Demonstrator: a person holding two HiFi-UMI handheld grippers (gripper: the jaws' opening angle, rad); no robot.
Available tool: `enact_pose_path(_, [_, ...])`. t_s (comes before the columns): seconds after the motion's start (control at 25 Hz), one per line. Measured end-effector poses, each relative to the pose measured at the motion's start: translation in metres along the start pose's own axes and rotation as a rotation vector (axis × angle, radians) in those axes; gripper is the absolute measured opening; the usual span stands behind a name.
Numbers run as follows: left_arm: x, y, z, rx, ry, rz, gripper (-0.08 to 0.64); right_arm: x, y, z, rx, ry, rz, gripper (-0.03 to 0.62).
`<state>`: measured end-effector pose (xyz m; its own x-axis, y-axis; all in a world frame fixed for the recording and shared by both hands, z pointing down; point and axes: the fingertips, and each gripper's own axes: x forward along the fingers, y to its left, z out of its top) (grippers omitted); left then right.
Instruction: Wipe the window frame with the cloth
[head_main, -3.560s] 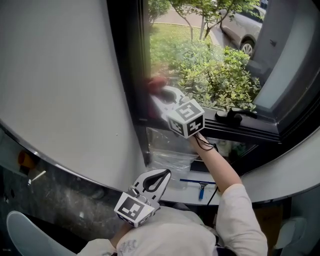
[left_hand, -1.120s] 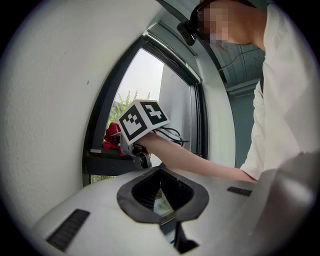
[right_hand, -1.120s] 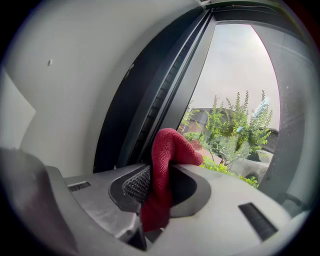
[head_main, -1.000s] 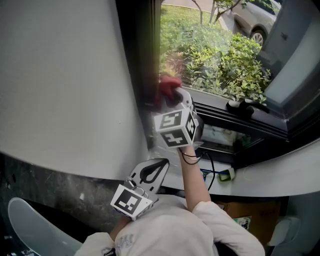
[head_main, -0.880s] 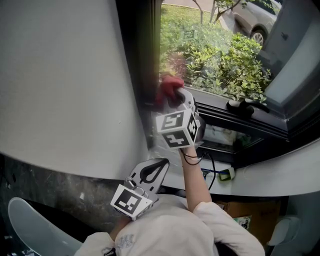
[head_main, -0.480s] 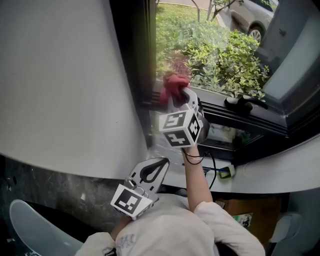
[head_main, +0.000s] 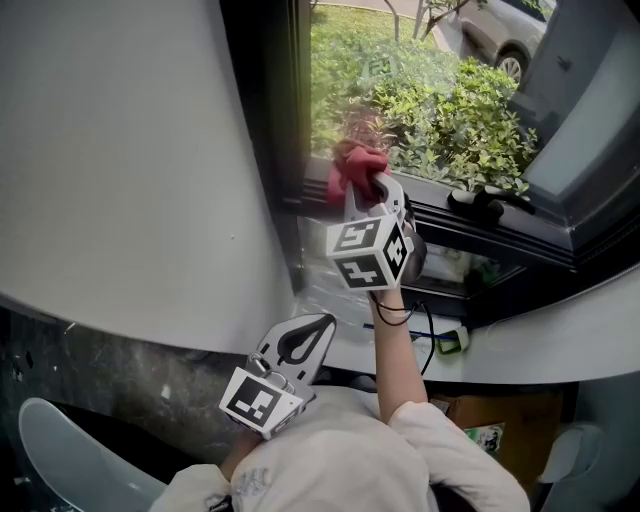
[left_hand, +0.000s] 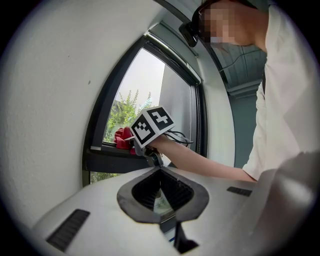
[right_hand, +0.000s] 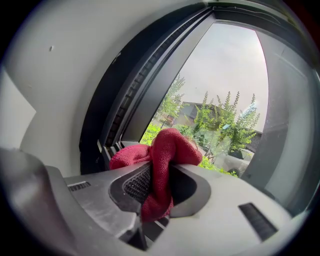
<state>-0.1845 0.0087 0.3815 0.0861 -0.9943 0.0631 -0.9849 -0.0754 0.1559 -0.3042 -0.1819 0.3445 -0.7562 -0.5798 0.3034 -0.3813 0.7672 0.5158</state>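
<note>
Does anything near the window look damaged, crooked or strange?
Nothing stands out. The right tongs hold the red cloth bunched at the dark window frame; the left tongs are shut and empty.

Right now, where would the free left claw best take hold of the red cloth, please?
Take the red cloth by the rounded bulge standing clear above the right claw, coming down from above, I'd judge: the lower tail is pinched between that claw's jaws, and the dark window frame crowds its left.

With the right arm (head_main: 396, 350) outstretched, the right tongs (head_main: 373, 190) clamp the cloth (head_main: 354, 167); the left tongs (head_main: 322, 347) sit low, closed.
</note>
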Motion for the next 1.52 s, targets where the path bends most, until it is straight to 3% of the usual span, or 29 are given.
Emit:
enact_pose_path(0.28, [0.002, -0.006, 0.004, -0.003, -0.041, -0.025, 0.009, -0.003, -0.009, -0.009, 0.011, 0.011, -0.016, 0.084])
enact_pose_path(1.52, [0.010, -0.025, -0.002, -0.002, -0.022, -0.079, 0.008, -0.021, -0.056, -0.045, 0.086, 0.045, -0.078, 0.084])
